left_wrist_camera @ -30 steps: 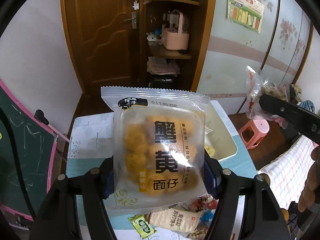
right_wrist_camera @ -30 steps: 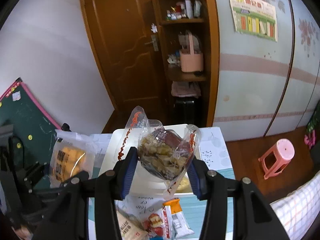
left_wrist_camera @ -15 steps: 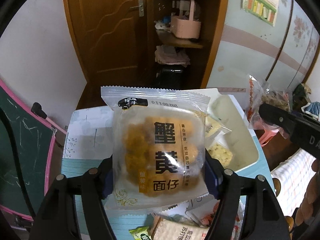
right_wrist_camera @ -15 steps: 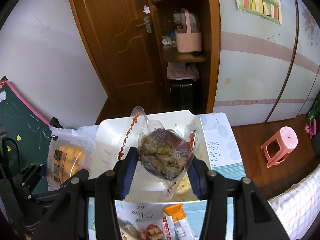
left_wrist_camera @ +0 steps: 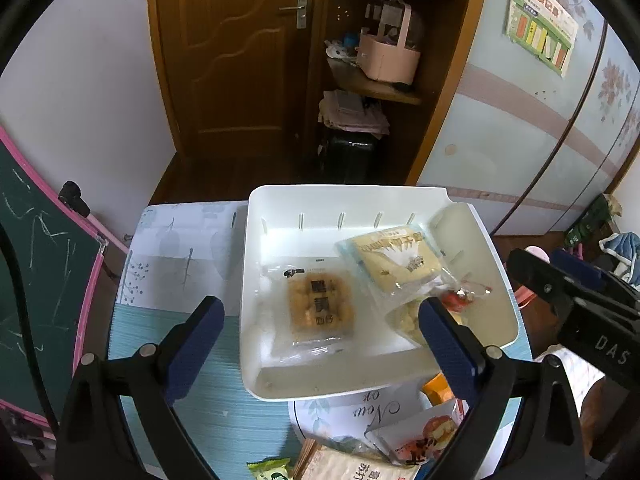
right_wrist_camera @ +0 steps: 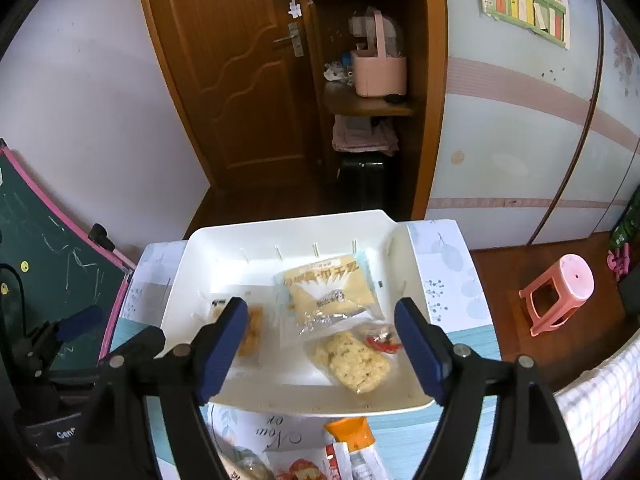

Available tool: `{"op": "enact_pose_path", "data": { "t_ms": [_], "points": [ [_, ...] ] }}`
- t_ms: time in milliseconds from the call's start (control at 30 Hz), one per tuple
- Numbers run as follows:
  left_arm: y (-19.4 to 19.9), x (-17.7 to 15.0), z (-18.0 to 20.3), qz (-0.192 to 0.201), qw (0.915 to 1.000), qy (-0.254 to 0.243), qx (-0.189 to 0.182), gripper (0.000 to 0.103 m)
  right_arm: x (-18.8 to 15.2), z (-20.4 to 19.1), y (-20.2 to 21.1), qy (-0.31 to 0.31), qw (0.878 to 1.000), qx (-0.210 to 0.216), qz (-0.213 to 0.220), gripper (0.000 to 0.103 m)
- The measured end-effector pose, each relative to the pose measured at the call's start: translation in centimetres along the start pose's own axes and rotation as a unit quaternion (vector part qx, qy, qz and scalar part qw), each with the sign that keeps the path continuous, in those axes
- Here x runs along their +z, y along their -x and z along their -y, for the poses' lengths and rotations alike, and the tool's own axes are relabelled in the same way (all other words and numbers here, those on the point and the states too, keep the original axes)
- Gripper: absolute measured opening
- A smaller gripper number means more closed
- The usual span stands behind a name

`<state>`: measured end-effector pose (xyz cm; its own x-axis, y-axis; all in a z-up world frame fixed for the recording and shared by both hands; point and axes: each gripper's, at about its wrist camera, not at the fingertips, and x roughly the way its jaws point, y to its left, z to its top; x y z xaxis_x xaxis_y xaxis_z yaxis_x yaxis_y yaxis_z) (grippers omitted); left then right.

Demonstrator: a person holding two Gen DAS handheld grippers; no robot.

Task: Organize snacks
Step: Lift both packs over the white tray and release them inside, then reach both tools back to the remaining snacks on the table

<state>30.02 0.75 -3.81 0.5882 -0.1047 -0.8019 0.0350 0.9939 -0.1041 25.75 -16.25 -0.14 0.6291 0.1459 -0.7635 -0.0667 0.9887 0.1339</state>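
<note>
A white tray (left_wrist_camera: pixel 256 240) (right_wrist_camera: pixel 280 220) sits on the table and holds three snack packets. The clear packet of orange noodle snack (left_wrist_camera: pixel 320 308) lies flat at its left, below my left gripper (left_wrist_camera: pixel 320 312); those jaws are opening with nothing pressed between them. In the right wrist view this packet (right_wrist_camera: pixel 250 332) is partly hidden behind a finger. The clear bag of pale snack (right_wrist_camera: pixel 352 356) (left_wrist_camera: pixel 404 320) lies at the tray's front right, under my right gripper (right_wrist_camera: pixel 322 312), whose jaws are opening too and hold nothing. A yellow packet (left_wrist_camera: pixel 396 260) (right_wrist_camera: pixel 328 284) lies behind it.
Loose snack packets (left_wrist_camera: pixel 420 436) and an orange-topped packet (right_wrist_camera: pixel 352 432) lie on the table in front of the tray. A green chalkboard (left_wrist_camera: pixel 40 280) stands at the left. A pink stool (right_wrist_camera: pixel 560 292) is on the floor to the right.
Both grippers came down over the tray and opened. The orange noodle packet left the left jaws and the clear bag left the right jaws; both now lie in the tray.
</note>
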Motion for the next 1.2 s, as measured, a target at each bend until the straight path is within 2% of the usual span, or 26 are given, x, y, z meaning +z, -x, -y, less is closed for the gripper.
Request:
{"op": "enact_pose_path", "data": {
  "t_ms": [233,533,1200],
  "points": [
    [1.7,-0.5,0.5,0.012,0.9999,-0.010,0.000,0.097,-0.7,0.1,0.8,-0.001,1.000,0.003,-0.005,0.077],
    [5.5,-2.1,1.0,0.023,0.9995,-0.022,-0.001,0.097,-2.2,0.1,4.0,-0.002,1.000,0.010,0.004,0.077],
    [14.4,-10.8,1.2,0.048,0.9964,-0.068,-0.020,0.097,-10.0,0.5,12.9,0.016,1.000,0.004,0.024,0.077]
  ]
}}
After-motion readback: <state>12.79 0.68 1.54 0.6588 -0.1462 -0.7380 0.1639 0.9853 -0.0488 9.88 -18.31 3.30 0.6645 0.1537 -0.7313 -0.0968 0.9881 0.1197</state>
